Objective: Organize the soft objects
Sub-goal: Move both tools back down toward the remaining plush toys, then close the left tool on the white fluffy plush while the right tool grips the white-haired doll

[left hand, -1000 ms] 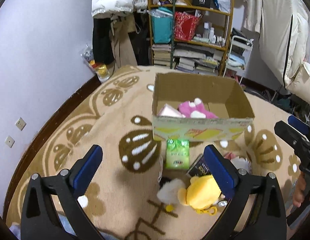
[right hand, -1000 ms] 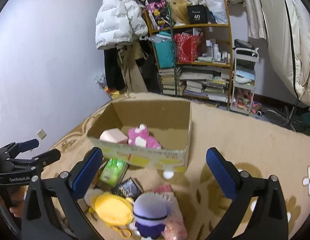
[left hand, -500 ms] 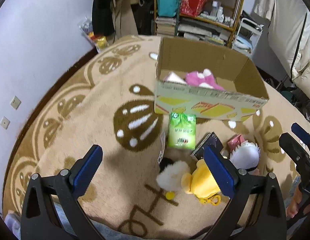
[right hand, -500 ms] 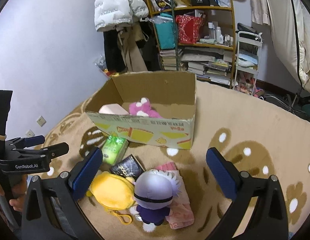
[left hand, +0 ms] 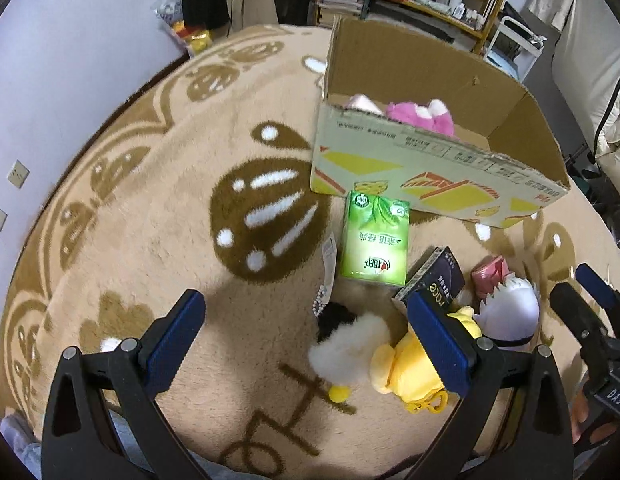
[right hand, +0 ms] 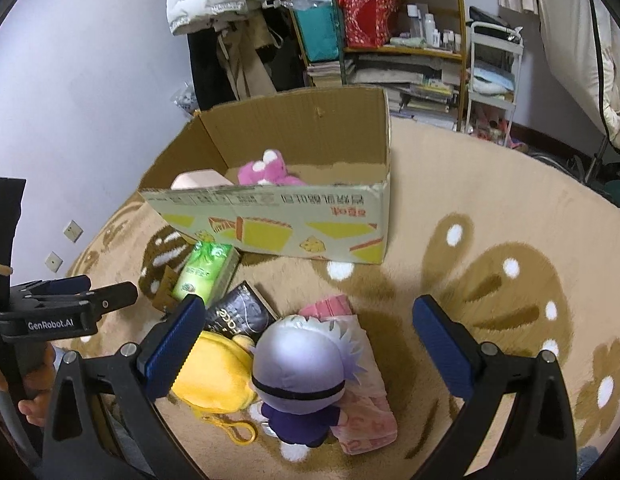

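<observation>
Both grippers are held with jaws spread wide and nothing between them. The left gripper (left hand: 306,344) hangs over the white fluffy plush (left hand: 346,350) and the yellow plush toy with a keyring loop (left hand: 410,372); the right gripper (right hand: 306,344) hangs over the purple-bodied plush doll with a silver-white head (right hand: 302,372).

These soft things lie in a tight cluster on the beige pile rug with brown motifs (left hand: 150,208), near the front wall of the open brown cardboard box (right hand: 278,228). Inside the box a pink plush (right hand: 266,170) and a pale pink soft block (right hand: 200,180) are already seen.

Trouble is most likely from crowding. The doll rests partly on a pink patterned packet (right hand: 366,412) and touches the yellow plush, so a closing jaw could pinch a neighbour or drag it along. The black glossy packet (right hand: 240,316) and the green tissue pack (left hand: 374,240) lie just beside, and could be nudged. The yellow plush's loop could snag on a finger. The two grippers are near each other, so a clash is possible if both are lowered together.

Open rug is left on the right of the doll and to the left of the white plush. The box's front wall must be cleared by any lifted load; its right half appears unoccupied.
</observation>
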Demonstrator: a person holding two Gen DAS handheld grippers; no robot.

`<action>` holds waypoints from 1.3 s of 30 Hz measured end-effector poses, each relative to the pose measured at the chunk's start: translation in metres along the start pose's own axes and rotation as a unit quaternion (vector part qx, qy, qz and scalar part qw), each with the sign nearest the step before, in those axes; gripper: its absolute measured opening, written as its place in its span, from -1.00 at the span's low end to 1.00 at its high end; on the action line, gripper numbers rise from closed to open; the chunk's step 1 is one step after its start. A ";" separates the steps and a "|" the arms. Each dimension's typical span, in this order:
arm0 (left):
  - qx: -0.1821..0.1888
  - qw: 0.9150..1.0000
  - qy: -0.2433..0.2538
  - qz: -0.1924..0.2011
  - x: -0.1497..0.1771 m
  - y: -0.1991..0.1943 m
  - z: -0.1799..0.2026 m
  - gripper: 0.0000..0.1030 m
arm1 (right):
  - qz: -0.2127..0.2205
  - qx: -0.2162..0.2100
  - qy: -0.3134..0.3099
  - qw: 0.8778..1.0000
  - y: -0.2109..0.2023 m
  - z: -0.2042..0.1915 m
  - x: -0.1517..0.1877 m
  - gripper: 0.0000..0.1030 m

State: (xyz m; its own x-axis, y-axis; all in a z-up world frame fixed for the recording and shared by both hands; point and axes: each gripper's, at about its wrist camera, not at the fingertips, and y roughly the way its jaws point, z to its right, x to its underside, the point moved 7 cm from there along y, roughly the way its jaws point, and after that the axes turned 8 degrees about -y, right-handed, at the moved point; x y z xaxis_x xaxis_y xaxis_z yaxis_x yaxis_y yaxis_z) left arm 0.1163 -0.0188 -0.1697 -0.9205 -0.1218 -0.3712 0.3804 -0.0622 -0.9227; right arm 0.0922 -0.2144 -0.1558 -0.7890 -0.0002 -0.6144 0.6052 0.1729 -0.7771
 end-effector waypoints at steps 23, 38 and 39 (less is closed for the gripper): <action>0.032 0.991 -0.023 -0.126 0.023 0.057 0.003 0.94 | -0.086 -0.002 -0.015 0.996 0.041 -0.010 0.029 1.00; 0.060 0.983 -0.049 -0.164 0.036 0.072 0.003 0.44 | -0.136 -0.008 -0.029 0.990 0.056 -0.018 0.047 0.44; 0.061 0.983 -0.051 -0.164 0.037 0.072 0.003 0.35 | -0.138 -0.008 -0.032 0.990 0.056 -0.019 0.047 0.38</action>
State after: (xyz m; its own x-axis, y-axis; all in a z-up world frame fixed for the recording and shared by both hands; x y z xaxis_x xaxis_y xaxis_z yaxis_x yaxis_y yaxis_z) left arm 0.1105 -0.0309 -0.2498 -0.9841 -0.1736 -0.0367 0.0772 -0.2327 -0.9695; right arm 0.0869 -0.1862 -0.2260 -0.9156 -0.1118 -0.3862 0.3647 0.1733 -0.9149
